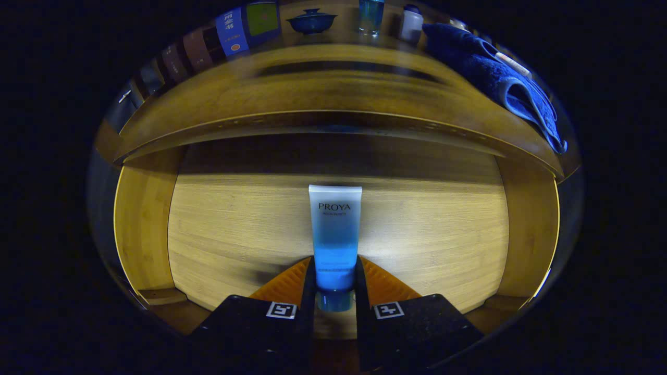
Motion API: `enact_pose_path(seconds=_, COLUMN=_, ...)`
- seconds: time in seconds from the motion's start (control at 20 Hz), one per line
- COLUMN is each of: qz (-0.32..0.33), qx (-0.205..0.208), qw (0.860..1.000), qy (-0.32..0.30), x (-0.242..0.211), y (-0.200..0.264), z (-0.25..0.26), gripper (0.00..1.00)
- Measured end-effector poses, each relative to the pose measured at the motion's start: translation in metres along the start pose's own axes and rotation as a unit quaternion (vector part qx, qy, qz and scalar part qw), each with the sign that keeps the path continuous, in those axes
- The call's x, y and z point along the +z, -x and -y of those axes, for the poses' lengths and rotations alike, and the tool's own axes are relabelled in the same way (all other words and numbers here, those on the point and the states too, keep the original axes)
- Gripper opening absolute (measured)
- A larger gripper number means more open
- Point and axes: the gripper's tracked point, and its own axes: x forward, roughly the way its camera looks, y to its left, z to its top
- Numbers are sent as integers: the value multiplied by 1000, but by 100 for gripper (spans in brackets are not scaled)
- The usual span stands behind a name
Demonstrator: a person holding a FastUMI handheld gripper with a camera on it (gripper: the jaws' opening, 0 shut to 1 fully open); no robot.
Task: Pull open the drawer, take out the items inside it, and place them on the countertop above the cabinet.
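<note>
A blue and white squeeze tube (334, 237) lies flat on the wooden floor of the pulled-out drawer (234, 229), cap end toward me and flat crimped end pointing away. My gripper (335, 276) is down inside the drawer, and both fingers press on the tube's lower blue part just above the cap. The countertop (333, 83) of the cabinet arches over the drawer beyond the tube.
On the countertop stand a blue lidded bowl (311, 22), a blue glass (371, 16) and a white bottle (411, 23), with books (229, 34) to their left. A blue towel (508, 83) hangs over the countertop's right end. Drawer side walls (143, 229) rise on both sides.
</note>
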Motion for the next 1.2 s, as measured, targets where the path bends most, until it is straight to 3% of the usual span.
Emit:
enact_pose_path(seconds=0.2, qz=23, qx=11, qw=1000, qy=-7, x=10, y=11, z=1, gripper=39)
enact_pose_path(seconds=0.45, qz=101, qx=27, qw=994, qy=-14, x=37, y=57, z=4, gripper=39)
enact_pose_path(seconds=0.6, qz=164, qx=40, qw=986, qy=-11, x=67, y=92, z=-1, gripper=39)
enact_pose_path(seconds=0.8, qz=220, qx=33, qw=975, qy=-2, x=125, y=94, z=3, gripper=39)
enact_pose_path(seconds=1.2, qz=189, qx=19, qw=982, qy=-17, x=196, y=56, z=13, gripper=39)
